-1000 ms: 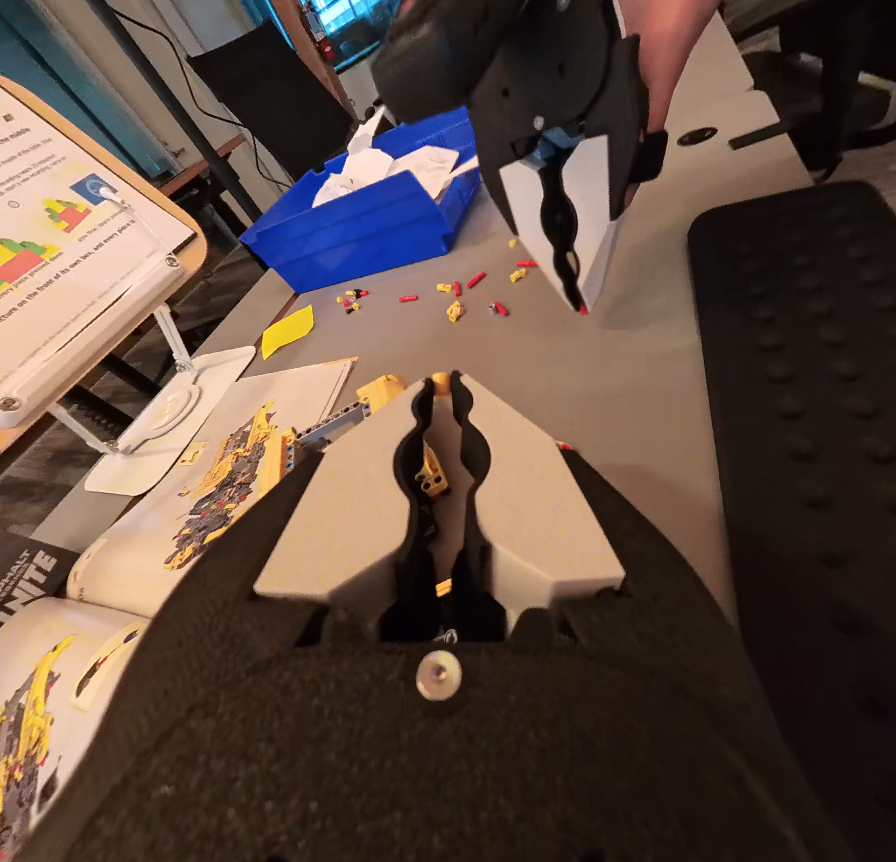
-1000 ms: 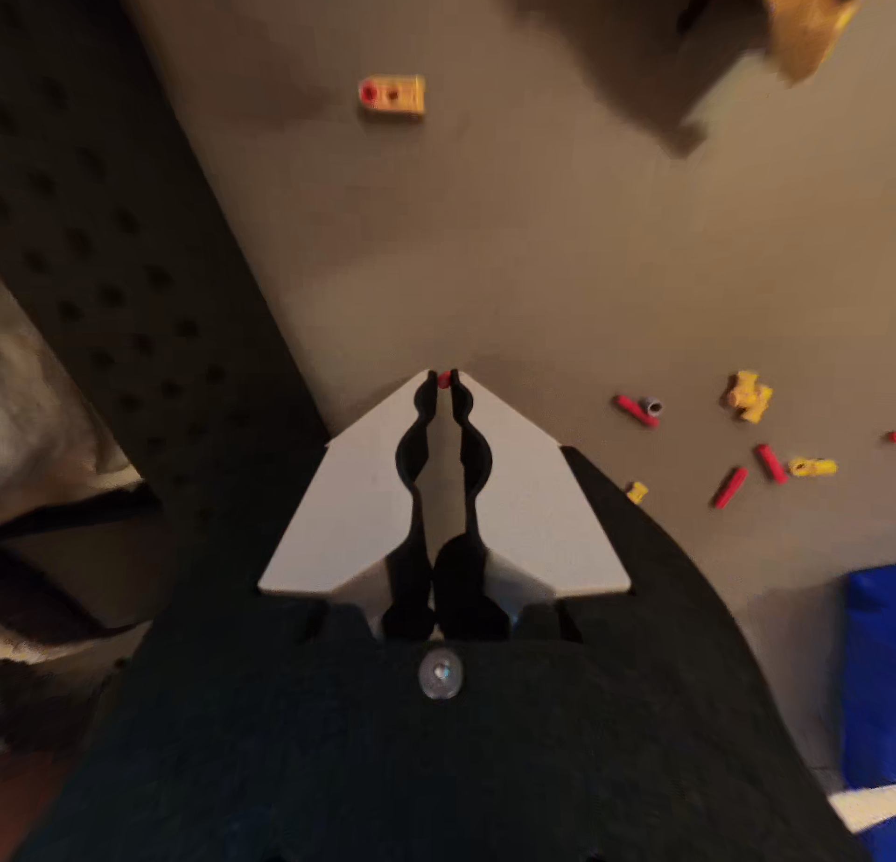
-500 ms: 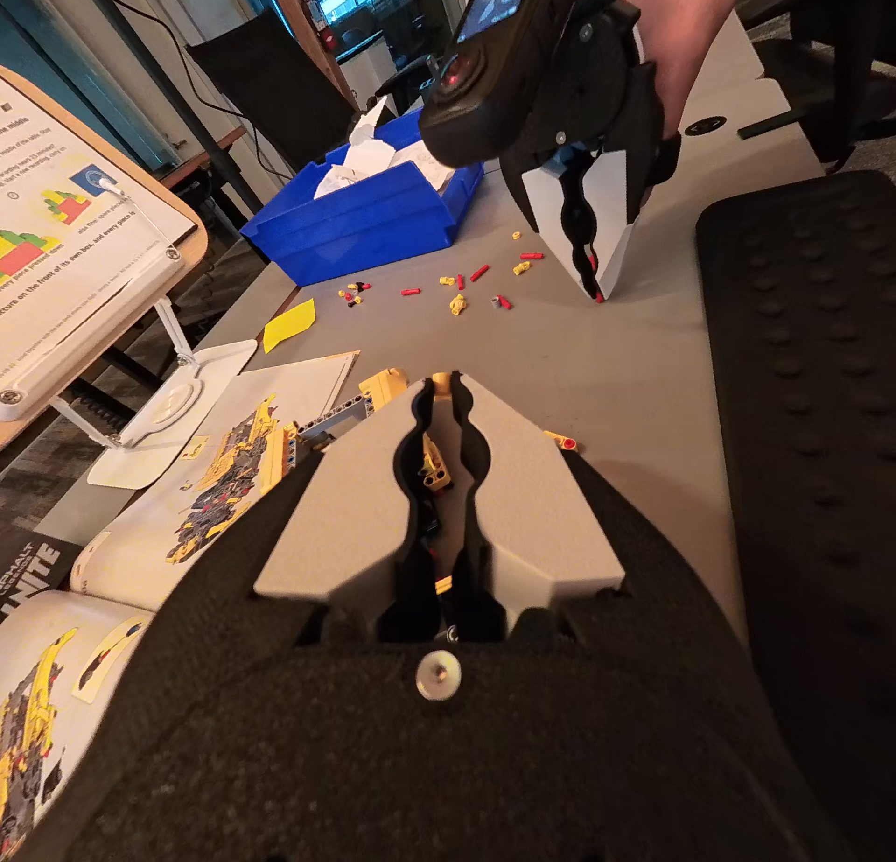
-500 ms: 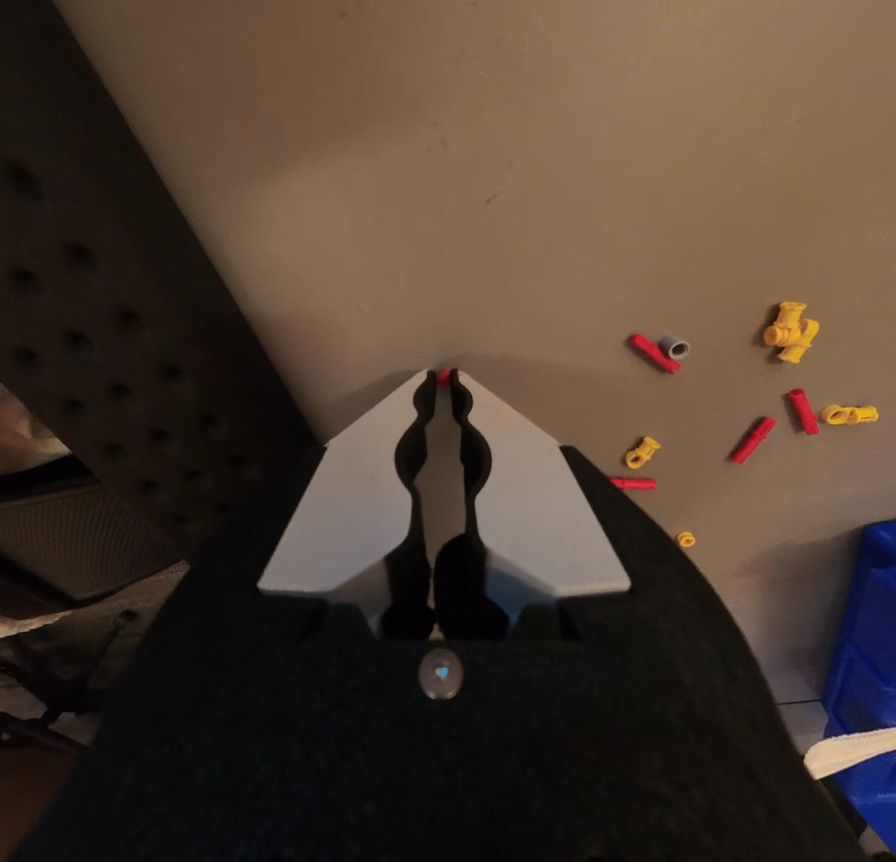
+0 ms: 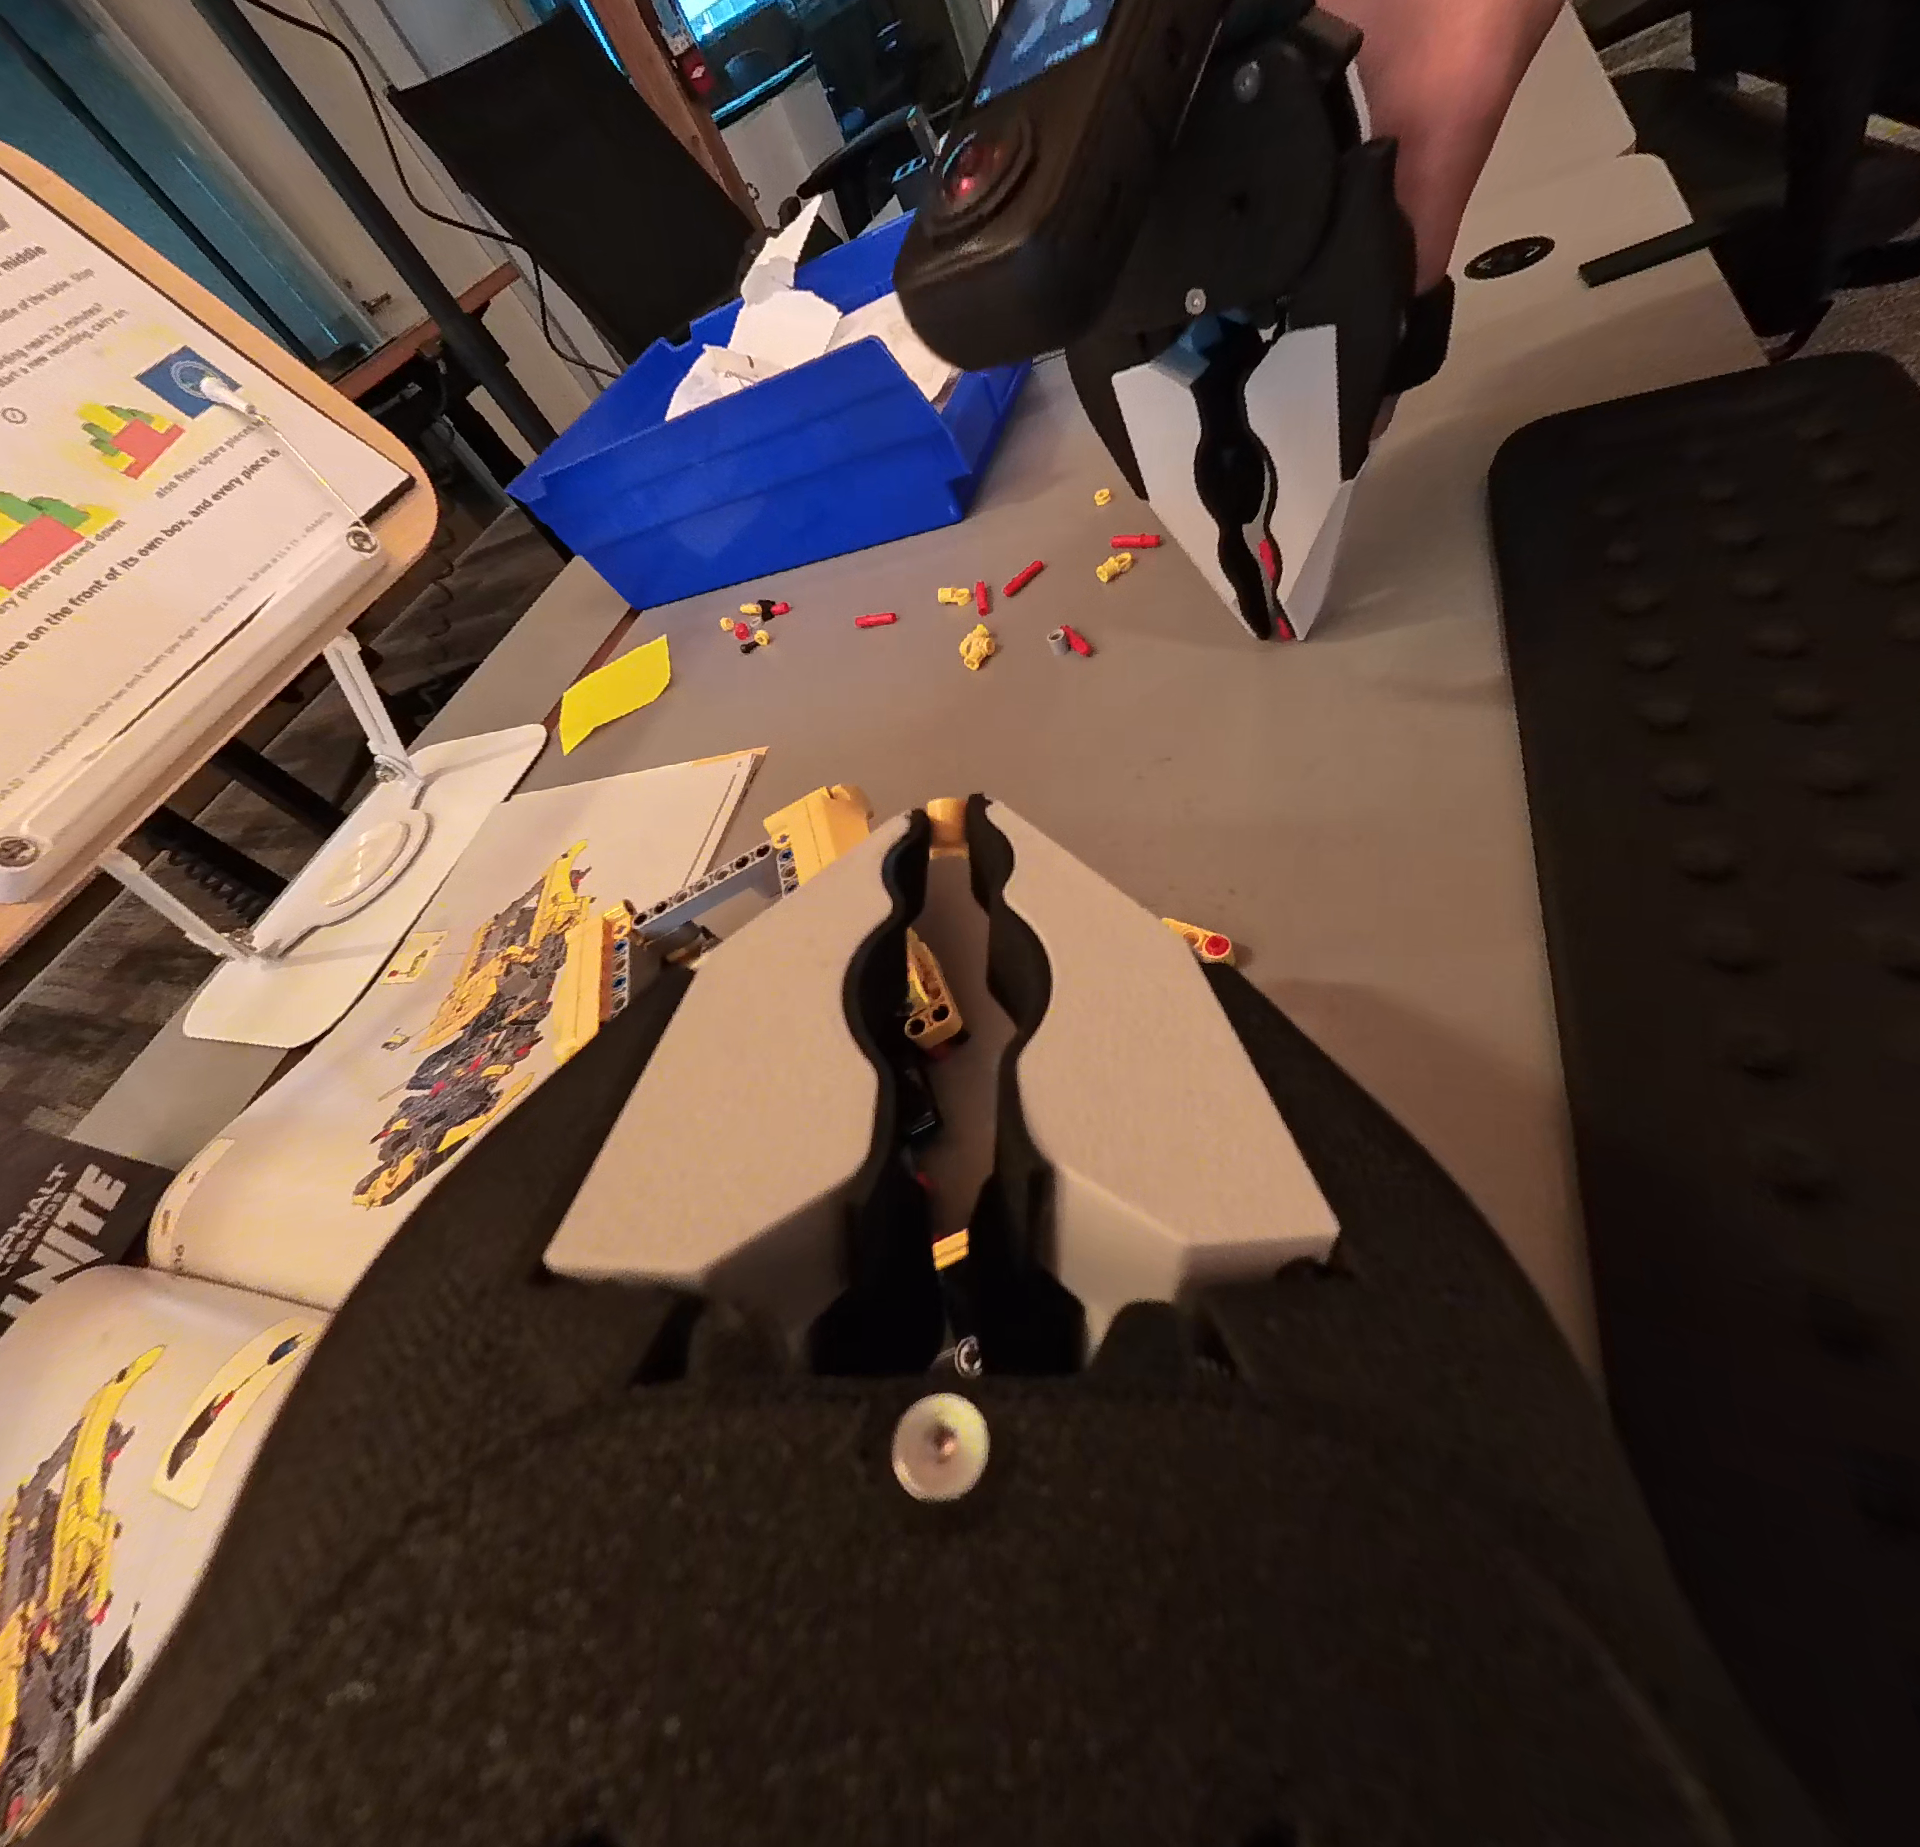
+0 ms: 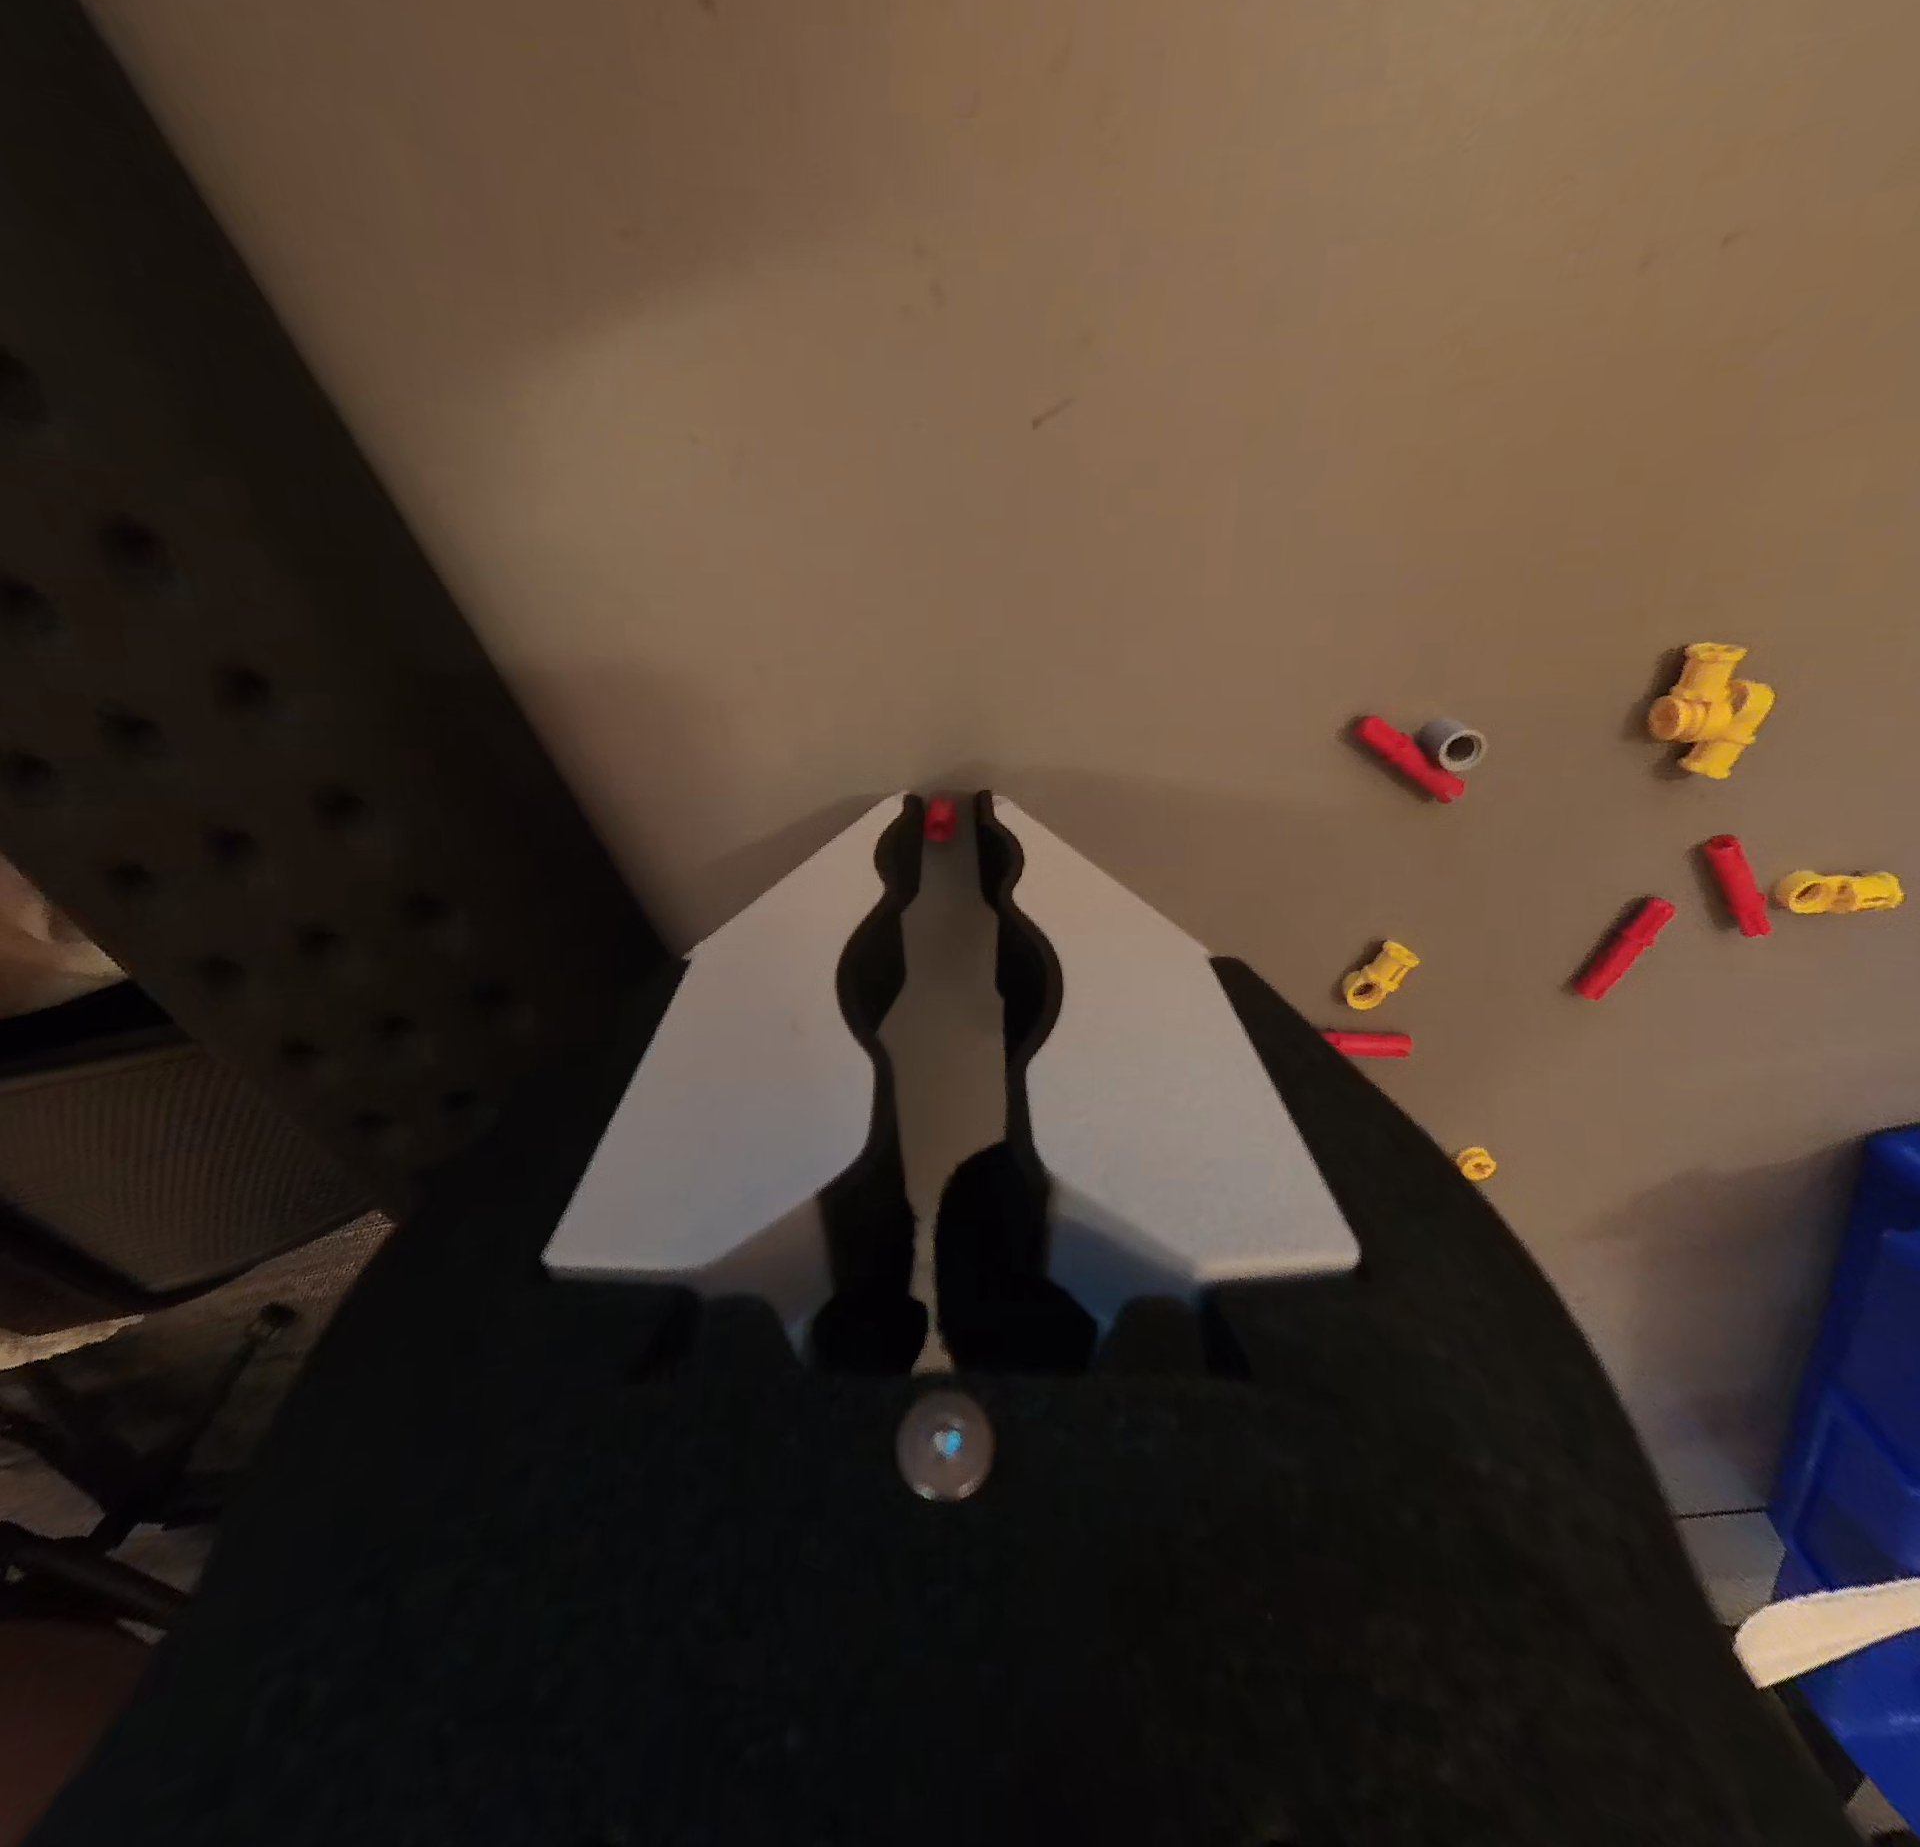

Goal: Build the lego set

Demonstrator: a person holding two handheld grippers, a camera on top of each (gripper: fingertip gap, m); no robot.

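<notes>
My left gripper (image 5: pixel 948 818) is shut on a yellow part of the yellow and grey lego model (image 5: pixel 810 836), which lies at the edge of the instruction booklet (image 5: pixel 468 987). My right gripper (image 6: pixel 948 810) points down at the grey table (image 6: pixel 1143 343), and in the left wrist view its tips (image 5: pixel 1270 634) touch the table. Its jaws stand slightly apart. A small red pin (image 6: pixel 940 818) sits between the tips, against the left finger. Loose red pins (image 6: pixel 1408 756) and yellow connectors (image 6: pixel 1709 708) lie to its right; they also show in the left wrist view (image 5: pixel 977 646).
A blue bin (image 5: pixel 769 467) with crumpled paper stands at the back of the table. A black dimpled mat (image 5: pixel 1714 758) covers the right side. A tilted sign board (image 5: pixel 156 550) on a white stand is at the left. A yellow note (image 5: pixel 615 691) and a small yellow piece (image 5: pixel 1200 937) lie on the table.
My right gripper has moved away from the model, lowered its tips to the table near the loose pieces, and its jaws have widened a little around the red pin. My left gripper has held still.
</notes>
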